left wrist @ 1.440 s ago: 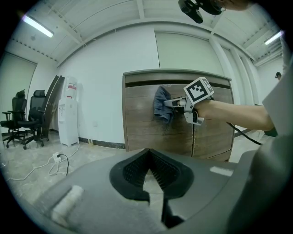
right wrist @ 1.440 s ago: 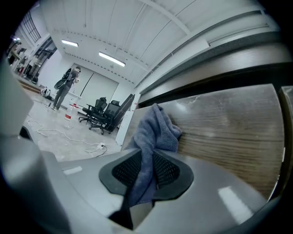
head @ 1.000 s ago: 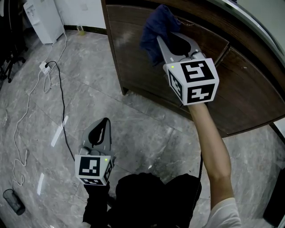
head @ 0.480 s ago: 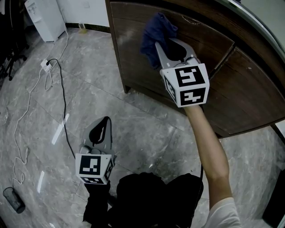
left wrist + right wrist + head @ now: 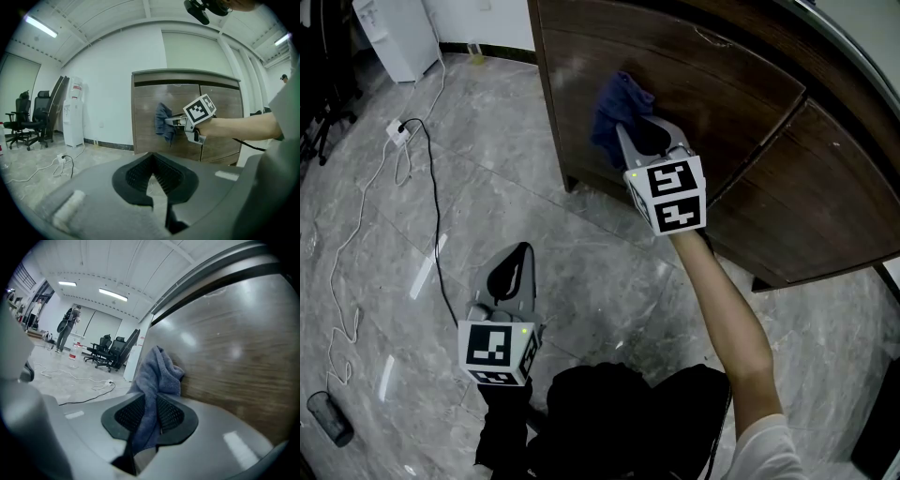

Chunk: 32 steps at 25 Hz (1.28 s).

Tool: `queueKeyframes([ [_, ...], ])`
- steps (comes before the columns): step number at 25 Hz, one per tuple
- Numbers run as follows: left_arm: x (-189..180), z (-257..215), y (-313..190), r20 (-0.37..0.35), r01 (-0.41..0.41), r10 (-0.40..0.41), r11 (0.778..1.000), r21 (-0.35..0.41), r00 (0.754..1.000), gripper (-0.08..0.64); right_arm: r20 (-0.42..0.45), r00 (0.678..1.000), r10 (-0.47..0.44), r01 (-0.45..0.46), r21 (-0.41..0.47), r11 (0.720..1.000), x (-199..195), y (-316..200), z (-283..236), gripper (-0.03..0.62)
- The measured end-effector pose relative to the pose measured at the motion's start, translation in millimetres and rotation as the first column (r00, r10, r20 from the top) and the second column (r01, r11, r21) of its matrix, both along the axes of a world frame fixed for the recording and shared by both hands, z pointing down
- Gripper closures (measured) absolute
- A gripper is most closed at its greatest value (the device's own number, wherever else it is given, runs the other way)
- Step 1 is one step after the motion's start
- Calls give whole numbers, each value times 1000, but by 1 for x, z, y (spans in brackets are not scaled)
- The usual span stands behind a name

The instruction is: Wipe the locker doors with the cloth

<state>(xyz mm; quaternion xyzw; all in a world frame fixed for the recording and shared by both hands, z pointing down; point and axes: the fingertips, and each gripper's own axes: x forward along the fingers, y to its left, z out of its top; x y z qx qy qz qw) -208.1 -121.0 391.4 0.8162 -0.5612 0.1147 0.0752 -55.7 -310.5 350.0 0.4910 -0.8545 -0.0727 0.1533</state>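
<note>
Against the locker door (image 5: pixel 722 94), right tongs (image 5: pixel 640 128) clamp the cloth (image 5: pixel 614 111), plain in their own view; left tongs (image 5: pixel 521 255) seem closed, empty.

right gripper (image 5: pixel 643 133) presses blue cloth (image 5: pixel 613 111) seemingly against locker door (image 5: pixel 727 84).

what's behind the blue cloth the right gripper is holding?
The brown locker door, with the cloth against it. The patch under the cloth is covered; can't see it.
</note>
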Motion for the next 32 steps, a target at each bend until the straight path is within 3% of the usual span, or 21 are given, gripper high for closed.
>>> queueKeyframes([
  [18, -14, 15, -5, 17, 22, -22, 999, -28, 1000, 560, -44, 999, -14, 7, -159, 987, -19, -3, 103, 511],
  [32, -27, 19, -8, 45, 43, -41, 998, -38, 998, 560, -55, 998, -3, -13, -292, 956, -27, -4, 183, 511],
])
